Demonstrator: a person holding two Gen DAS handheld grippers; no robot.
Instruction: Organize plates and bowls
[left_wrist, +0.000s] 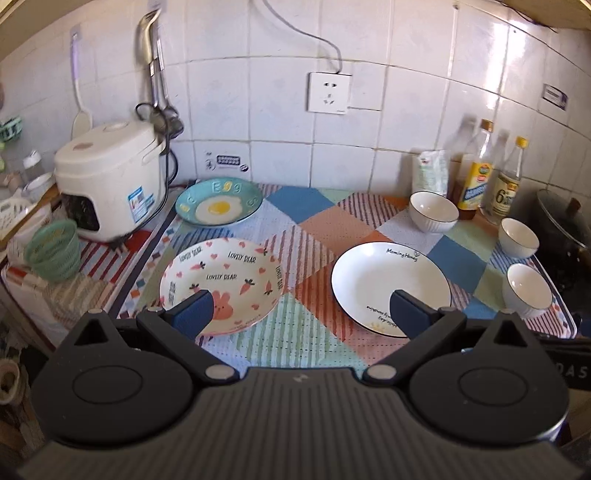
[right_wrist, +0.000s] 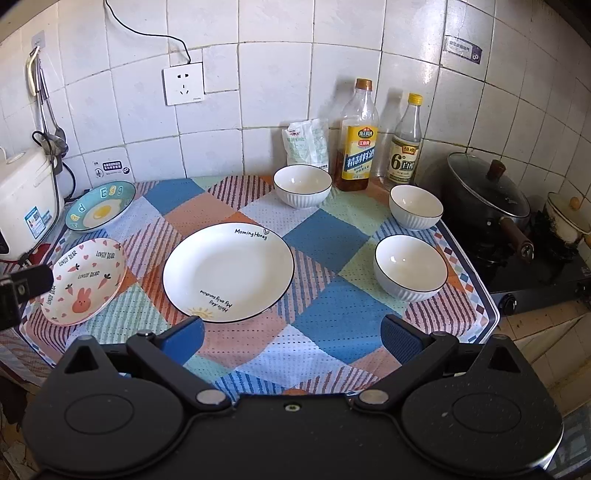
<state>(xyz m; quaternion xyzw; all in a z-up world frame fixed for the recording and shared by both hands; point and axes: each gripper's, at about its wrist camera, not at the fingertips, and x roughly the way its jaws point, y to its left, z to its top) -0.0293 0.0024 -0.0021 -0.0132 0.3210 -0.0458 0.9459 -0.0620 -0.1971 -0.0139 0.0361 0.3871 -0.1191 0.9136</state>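
Patchwork cloth in blue, orange and green squares (right_wrist: 332, 325) covers the worktop, and all the dishes sit on it, none stacked. A large white plate with a thin black rim and small lettering (right_wrist: 228, 271) lies in the middle. To its left lies a cream plate printed with pink hearts, carrots and a rabbit (left_wrist: 221, 286), and behind that, near a white rice cooker (left_wrist: 110, 184), a teal plate painted with a fried egg (left_wrist: 218, 202). Three white ribbed bowls with dark rims stand apart on the right: one at the back by the bottles (right_wrist: 302, 185), one near the cloth's far right corner (right_wrist: 415, 206), one nearer the front (right_wrist: 410, 266).

Both the left tongs (left_wrist: 301, 312) and the right tongs (right_wrist: 291, 338) hang above the worktop's front edge, spread wide and holding nothing.
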